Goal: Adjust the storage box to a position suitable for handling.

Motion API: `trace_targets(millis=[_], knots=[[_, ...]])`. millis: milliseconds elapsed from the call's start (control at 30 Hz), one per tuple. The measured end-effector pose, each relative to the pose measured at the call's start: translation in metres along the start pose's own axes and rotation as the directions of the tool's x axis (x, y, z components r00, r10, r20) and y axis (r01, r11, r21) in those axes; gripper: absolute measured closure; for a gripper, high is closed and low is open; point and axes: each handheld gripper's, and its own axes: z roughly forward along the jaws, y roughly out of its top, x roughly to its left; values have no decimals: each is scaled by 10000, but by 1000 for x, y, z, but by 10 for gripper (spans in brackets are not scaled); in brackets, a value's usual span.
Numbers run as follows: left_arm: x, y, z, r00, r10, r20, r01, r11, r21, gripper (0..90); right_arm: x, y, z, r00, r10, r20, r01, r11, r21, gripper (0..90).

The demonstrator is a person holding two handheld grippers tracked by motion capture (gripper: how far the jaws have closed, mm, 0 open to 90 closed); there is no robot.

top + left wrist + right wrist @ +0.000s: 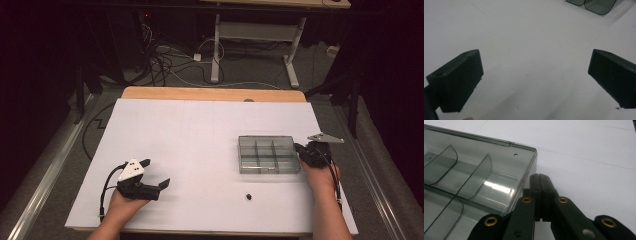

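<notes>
The left gripper point(156, 173) is held wide open above the desk point(190, 130); the right gripper point(538, 177) is pressed closed beside the clear divided box point(474, 177).

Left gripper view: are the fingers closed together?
No, the left gripper has its two black fingers far apart over bare white table.

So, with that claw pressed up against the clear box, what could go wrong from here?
The right claw, jaws shut, sits against the side wall of the clear compartment box. The box looks light, so a push might slide it across the white table. The small black piece lies loose in front of the box; a sweeping hand could knock it away. The left claw is open, well clear.
</notes>
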Motion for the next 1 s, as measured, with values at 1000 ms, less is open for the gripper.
trace_targets(millis=[1000], knots=[[1,0,0,10000,52,68,-52,10000,42,0,67,1,12,9881,-946,-1216,939,9955,-123,900]])
